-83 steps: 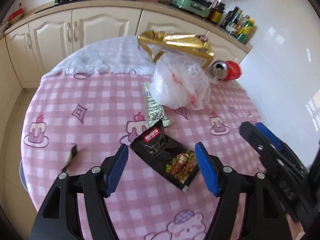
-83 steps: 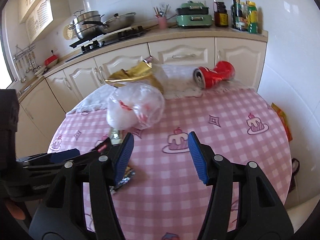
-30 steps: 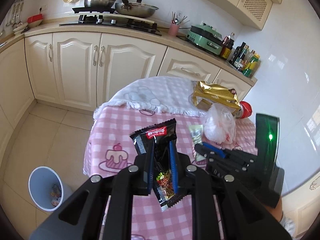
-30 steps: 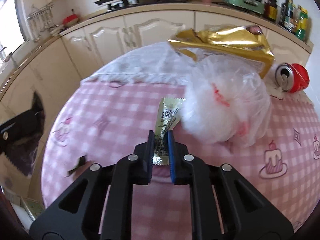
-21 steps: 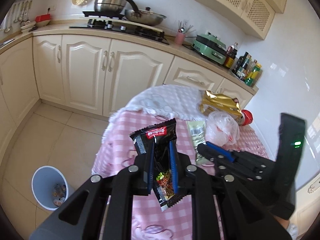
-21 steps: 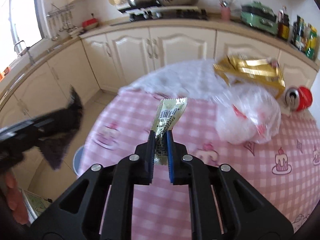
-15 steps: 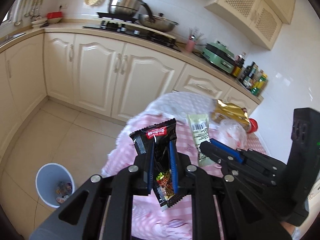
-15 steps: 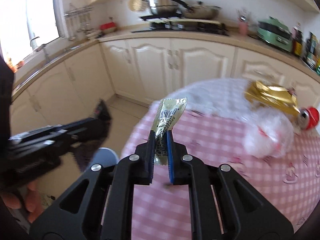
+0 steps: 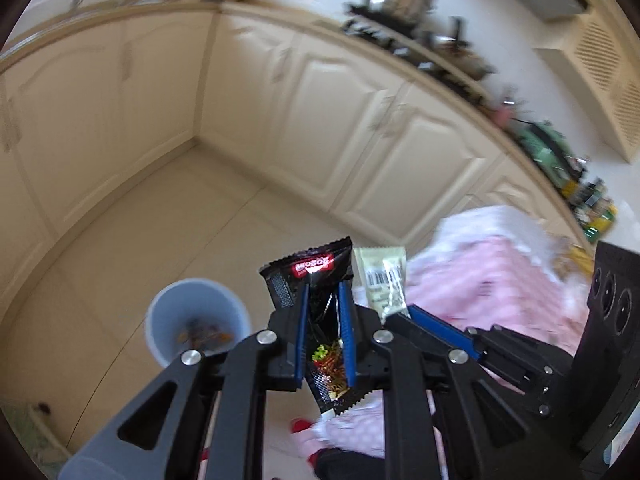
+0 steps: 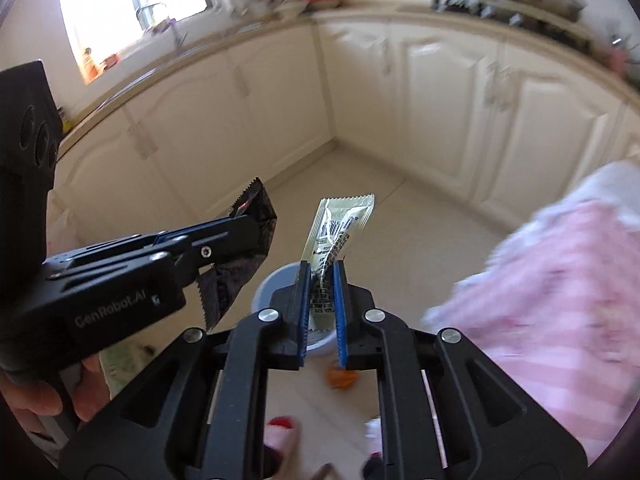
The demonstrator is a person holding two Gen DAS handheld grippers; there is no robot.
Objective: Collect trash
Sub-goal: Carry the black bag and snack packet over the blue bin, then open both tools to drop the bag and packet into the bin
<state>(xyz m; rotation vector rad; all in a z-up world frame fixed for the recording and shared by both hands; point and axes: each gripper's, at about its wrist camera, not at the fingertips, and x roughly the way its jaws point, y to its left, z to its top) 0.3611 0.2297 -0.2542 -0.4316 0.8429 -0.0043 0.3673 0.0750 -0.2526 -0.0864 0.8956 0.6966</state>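
My left gripper (image 9: 323,292) is shut on a black snack wrapper (image 9: 310,276) with a red label, held in the air above the floor. My right gripper (image 10: 322,270) is shut on a pale green sachet (image 10: 336,228) with a barcode. The sachet also shows in the left wrist view (image 9: 382,280), just right of the black wrapper. A pale blue bin (image 9: 198,316) with some trash in it stands on the tiled floor, lower left of my left gripper. In the right wrist view the bin (image 10: 276,280) sits right behind the gripper tips. The left gripper (image 10: 256,232) with its black wrapper (image 10: 260,208) shows there at left.
The pink checked tablecloth (image 9: 492,276) hangs at the right in both views (image 10: 560,280). Cream kitchen cabinets (image 9: 348,120) ring the room. An orange scrap (image 10: 340,378) lies on the floor by the bin. The person's feet (image 10: 280,436) are below.
Both grippers have swung left, away from the table and toward the floor. The bin is now much closer, right by the gripper tips. Both grips are unchanged.
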